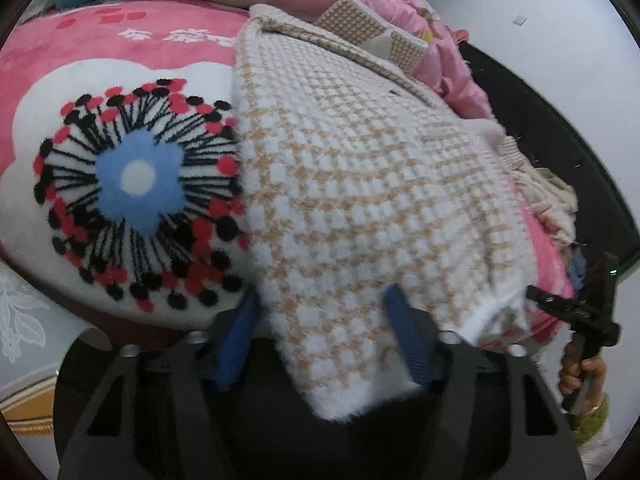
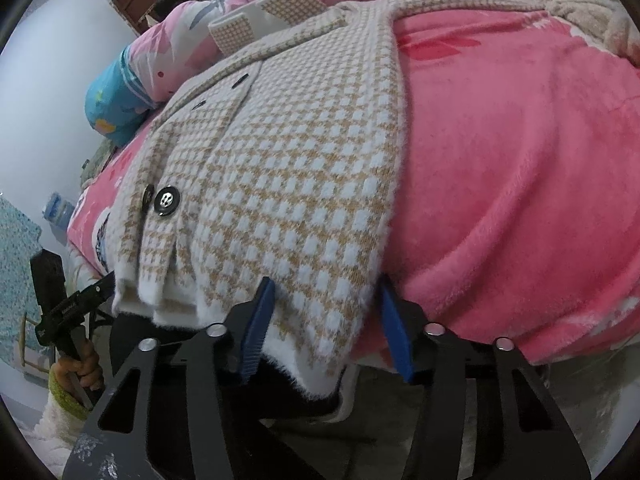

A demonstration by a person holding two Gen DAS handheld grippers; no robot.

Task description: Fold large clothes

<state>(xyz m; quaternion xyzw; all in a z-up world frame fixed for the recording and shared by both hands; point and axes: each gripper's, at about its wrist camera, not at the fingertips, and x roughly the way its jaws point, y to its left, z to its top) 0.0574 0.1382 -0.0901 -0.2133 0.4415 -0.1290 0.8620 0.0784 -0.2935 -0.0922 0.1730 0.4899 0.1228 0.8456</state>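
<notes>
Covering the near half of the pink blanket (image 2: pixel 520 160), the houndstooth coat (image 1: pixel 360 184) lies flat, hem hanging over the near edge. Judged thick, soft, fairly heavy; best pinched at the hem corners. Left gripper (image 1: pixel 324 340) and right gripper (image 2: pixel 324 328) both point forward, low, at the hem: jaws spread wide, fabric draped between them, nothing clamped.

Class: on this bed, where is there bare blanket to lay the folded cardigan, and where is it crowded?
Free: pink blanket right of the cardigan; the flower print to its left. Crowded: pillows and quilt at the bed's head. Both grippers, left and right, straddle its hem.
</notes>
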